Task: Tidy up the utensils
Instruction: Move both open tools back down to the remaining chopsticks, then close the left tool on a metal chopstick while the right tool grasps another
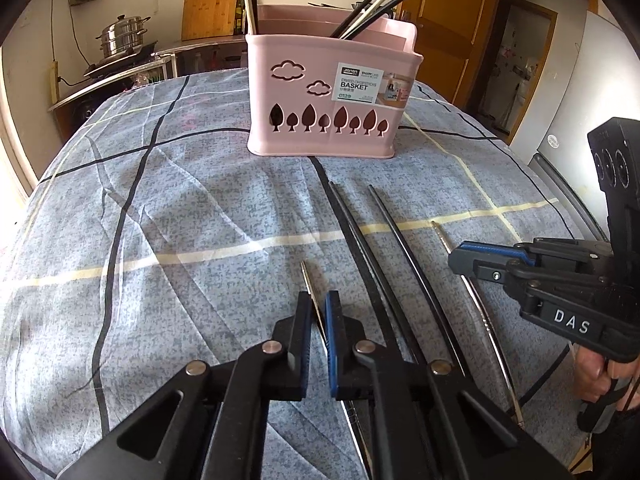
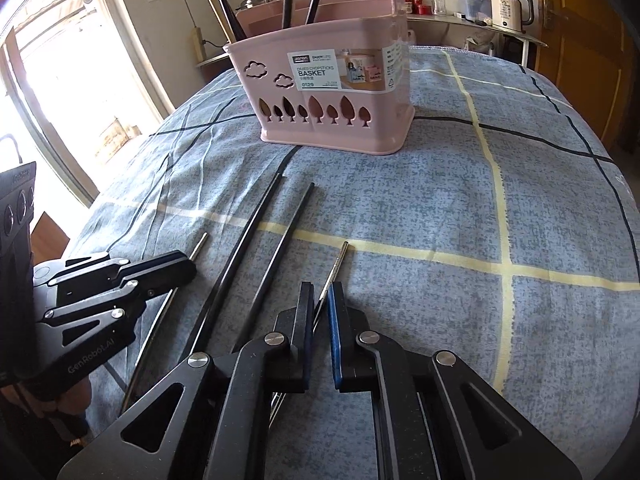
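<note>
A pink chopstick basket [image 1: 328, 96] [image 2: 340, 92] stands on the blue checked cloth and holds several chopsticks. Two black chopsticks [image 1: 360, 236] [image 2: 256, 232] lie side by side in front of it. A silver metal chopstick [image 1: 309, 280] lies between the jaws of my left gripper [image 1: 319, 304], which stand slightly apart around it. Another silver chopstick [image 2: 338, 264] [image 1: 444, 240] lies between the jaws of my right gripper [image 2: 319, 296], also slightly apart. Each gripper shows in the other's view: the right one [image 1: 472, 260], the left one [image 2: 176, 268].
The cloth-covered table [image 1: 160, 240] [image 2: 480, 200] drops away at its edges. A steel steamer pot [image 1: 122, 38] sits on a stove behind. A kettle [image 2: 510, 8] and jars stand on a back counter. A wooden door [image 1: 448, 8] is at the right.
</note>
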`<state>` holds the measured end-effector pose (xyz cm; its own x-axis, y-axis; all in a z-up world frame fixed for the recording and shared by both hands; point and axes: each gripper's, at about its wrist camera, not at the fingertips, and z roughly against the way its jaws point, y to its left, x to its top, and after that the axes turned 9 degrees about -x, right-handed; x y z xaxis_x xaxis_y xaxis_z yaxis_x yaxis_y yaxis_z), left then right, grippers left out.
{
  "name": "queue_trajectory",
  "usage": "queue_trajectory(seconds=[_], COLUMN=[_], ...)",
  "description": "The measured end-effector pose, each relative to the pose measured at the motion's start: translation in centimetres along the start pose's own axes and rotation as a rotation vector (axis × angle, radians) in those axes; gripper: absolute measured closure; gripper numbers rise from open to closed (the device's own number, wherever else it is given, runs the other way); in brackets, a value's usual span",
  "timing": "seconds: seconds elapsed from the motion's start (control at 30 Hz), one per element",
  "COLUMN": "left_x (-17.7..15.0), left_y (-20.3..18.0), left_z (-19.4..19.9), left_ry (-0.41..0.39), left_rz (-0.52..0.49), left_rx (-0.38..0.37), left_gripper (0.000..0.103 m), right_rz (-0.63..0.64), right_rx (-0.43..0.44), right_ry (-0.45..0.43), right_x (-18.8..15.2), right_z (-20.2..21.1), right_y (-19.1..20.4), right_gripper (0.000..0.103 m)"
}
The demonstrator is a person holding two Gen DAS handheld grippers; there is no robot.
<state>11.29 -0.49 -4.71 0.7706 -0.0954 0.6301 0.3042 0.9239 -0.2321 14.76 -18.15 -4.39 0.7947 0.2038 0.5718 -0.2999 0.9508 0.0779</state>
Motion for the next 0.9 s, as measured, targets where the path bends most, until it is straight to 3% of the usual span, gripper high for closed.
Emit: queue_trajectory(seconds=[0.2,0.5,0.9], left_x=[0.4,1.2,2.1], left_y=[0.6,-0.1,-0.3], left_z=[-0.2,-1.0,-1.6], left_ry=[0.009,0.042,0.052], left_rz=[0.019,-0.033,-0.044], left_rx=[0.013,0.047,0.027], left_gripper=[0.097,0.097,0.098], right_rz=[-0.032,-0.037,-0.049], right_rx=[-0.027,-0.078,-0.036], right_ry=[0.014,0.034,0.037], right_x=[0.3,1.4,1.8], right_z=[0.1,-0.7,-1.0], right_y=[-1.3,-1.0,-1.5], right_gripper=[0.096,0.095,0.097])
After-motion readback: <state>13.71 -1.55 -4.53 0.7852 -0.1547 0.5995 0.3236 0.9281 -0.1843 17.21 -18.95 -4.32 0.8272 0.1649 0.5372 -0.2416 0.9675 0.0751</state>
